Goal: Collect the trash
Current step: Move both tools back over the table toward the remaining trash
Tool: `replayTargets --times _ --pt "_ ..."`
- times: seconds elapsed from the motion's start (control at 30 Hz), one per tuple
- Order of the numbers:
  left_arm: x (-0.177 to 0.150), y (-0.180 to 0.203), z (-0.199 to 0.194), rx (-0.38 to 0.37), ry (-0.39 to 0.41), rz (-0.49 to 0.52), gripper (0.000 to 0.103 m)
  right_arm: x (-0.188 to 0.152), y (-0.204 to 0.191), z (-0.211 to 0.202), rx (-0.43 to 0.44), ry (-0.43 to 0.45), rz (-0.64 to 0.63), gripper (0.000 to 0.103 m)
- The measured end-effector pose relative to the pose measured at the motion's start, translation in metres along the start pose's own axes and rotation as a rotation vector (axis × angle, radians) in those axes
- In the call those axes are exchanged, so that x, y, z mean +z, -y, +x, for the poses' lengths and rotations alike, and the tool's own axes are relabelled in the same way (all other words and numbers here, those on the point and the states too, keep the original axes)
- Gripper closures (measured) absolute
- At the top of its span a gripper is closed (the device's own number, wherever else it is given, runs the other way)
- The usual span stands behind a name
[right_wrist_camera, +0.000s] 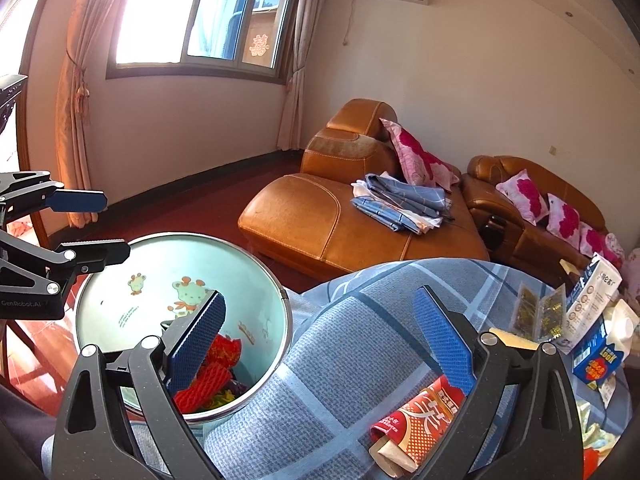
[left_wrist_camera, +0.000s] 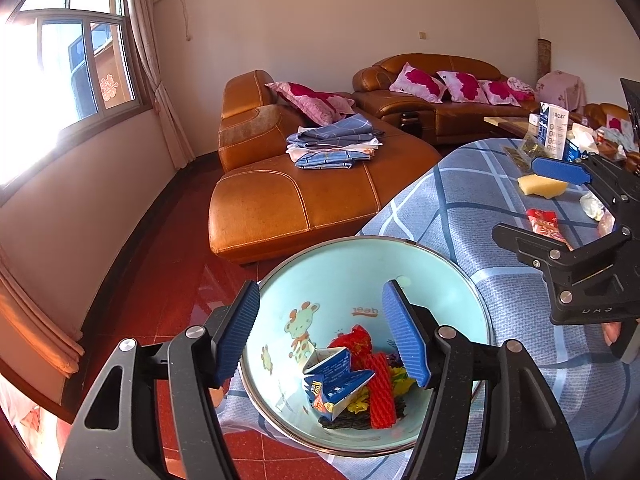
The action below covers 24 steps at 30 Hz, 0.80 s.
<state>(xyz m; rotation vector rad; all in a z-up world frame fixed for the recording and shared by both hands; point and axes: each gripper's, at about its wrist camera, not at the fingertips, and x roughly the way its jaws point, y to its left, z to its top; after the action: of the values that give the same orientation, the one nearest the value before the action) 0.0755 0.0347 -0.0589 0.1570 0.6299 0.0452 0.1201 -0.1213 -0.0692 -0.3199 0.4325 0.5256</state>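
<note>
While left claw (left_wrist_camera: 324, 330) hangs released over basin (left_wrist_camera: 440, 268), folded carton (left_wrist_camera: 336, 380) already inside, right claw (right_wrist_camera: 320, 340), also released, straddles red wrapper (right_wrist_camera: 416, 420) on bench (right_wrist_camera: 320, 400); descend squarely, pinch wrapper mid-body, clear cloth.

The left gripper (left_wrist_camera: 322, 330) points forward and downward, its two blue ribbed pads (left_wrist_camera: 405, 334) standing wide apart with nothing pressed between them. The right gripper (right_wrist_camera: 326, 338) also tilts downward, its blue pads (right_wrist_camera: 444, 342) spread wide and gripping nothing. In the left wrist view, a fingertip of the person's hand (left_wrist_camera: 612, 332) shows just behind the right gripper's black frame.
</note>
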Motion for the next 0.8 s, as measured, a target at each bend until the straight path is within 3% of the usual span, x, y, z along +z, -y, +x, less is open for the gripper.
replayTargets --times 0.2,0.47,0.8 --pt "0.000 0.015 -0.003 -0.029 0.004 0.024 0.040 -0.002 0.016 -0.014 -0.078 0.027 0.088 0.010" --pt "0.002 0.058 -0.003 -0.129 0.004 0.074 0.039 -0.021 0.051 -0.062 -0.197 0.017 0.225 0.011" --pt "0.007 0.107 -0.005 -0.219 0.024 0.138 0.039 -0.080 0.107 -0.124 -0.421 -0.044 0.428 0.011"
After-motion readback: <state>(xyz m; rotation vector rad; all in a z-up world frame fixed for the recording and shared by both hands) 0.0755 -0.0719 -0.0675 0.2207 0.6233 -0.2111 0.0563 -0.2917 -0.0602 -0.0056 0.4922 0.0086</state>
